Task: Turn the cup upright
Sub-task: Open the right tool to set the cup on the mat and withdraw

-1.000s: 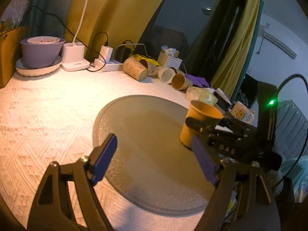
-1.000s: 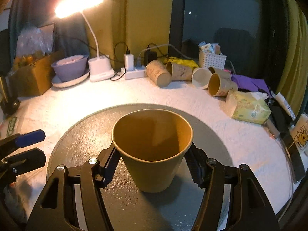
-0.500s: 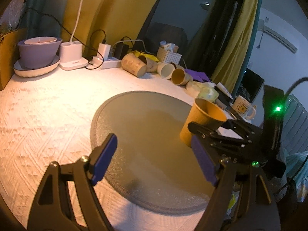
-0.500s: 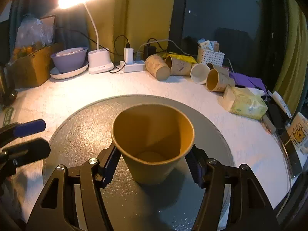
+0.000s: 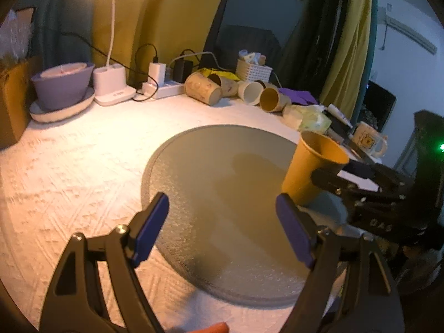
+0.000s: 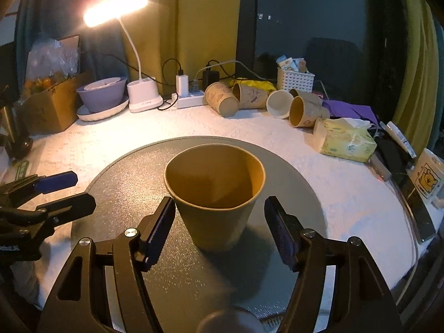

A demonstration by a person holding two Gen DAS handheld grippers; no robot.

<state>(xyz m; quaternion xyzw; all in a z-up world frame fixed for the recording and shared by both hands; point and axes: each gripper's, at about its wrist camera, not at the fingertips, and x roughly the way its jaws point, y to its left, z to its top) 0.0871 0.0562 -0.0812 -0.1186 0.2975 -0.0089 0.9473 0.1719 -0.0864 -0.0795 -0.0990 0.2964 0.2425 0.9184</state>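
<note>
A tan paper cup stands upright, mouth up, on the round grey mat. My right gripper is open, its pads on either side of the cup with a gap on both sides. The cup also shows in the left wrist view at the mat's right edge, with the right gripper around it. My left gripper is open and empty, over the near part of the mat; in the right wrist view it is at the left.
Several paper cups lie on their sides at the back by a power strip. A lit desk lamp, a purple bowl, a cardboard box, a tissue pack and a mug ring the white tablecloth.
The right gripper has opened and let go of the cup, which now stands free on the mat. The left gripper stayed open.
</note>
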